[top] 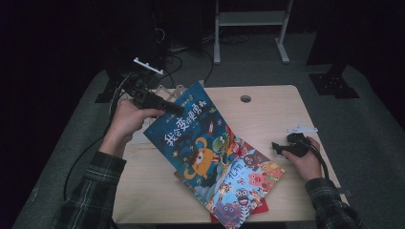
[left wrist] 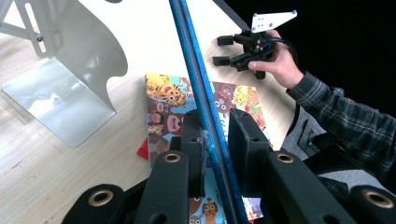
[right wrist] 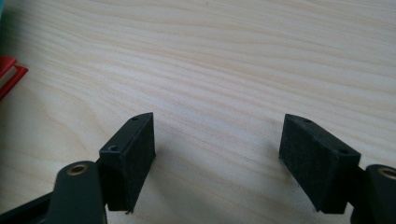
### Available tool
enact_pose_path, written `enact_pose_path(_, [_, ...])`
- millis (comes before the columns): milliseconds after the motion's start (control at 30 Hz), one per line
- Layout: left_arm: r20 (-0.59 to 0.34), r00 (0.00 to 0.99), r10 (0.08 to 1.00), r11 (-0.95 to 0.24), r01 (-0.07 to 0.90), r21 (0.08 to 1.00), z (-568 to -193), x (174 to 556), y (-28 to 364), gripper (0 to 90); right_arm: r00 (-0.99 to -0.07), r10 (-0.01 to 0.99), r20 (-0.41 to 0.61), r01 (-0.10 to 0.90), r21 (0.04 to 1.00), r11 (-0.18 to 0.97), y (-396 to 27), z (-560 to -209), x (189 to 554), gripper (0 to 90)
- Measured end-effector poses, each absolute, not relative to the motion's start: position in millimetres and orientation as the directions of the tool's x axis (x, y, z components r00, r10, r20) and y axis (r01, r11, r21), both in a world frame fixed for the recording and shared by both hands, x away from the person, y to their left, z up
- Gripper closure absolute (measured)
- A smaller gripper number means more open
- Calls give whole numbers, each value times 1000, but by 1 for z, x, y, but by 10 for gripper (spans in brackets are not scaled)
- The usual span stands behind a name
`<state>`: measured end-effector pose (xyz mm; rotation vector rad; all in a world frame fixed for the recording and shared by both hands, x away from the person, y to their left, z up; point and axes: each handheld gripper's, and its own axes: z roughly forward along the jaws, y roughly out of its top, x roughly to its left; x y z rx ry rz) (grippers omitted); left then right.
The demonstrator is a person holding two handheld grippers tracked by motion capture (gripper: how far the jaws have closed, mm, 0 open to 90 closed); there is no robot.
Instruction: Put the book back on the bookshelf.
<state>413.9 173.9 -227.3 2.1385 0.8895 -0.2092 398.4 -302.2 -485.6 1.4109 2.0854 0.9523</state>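
My left gripper (top: 174,109) is shut on the top edge of a blue picture book (top: 191,138), which hangs tilted above the table with its lower corner over the other books. In the left gripper view the book's thin blue edge (left wrist: 191,60) runs between the pads of that gripper (left wrist: 215,135). Under it a colourful cartoon book (top: 246,186) lies flat on a red book (top: 261,208). My right gripper (top: 276,147) rests open near the table's right edge, with bare wood between its jaws (right wrist: 217,140).
A white metal book stand (left wrist: 70,88) stands at the table's back left, behind the lifted book. The light wooden table (top: 267,109) has a cable hole (top: 245,98) near its far edge. Dark floor and a white frame lie beyond.
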Motion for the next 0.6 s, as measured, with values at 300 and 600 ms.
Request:
enact_pose_path(300, [-397,757,519,-462,640,614,-215,411,166,786,-380,925,17,617,750,239,-300,-486,398,255])
enact_pose_path(600, [-370,781,503,-477,608,635,-198,407,159,817,-388,921,13,615,749,248,-300,-486,398,256])
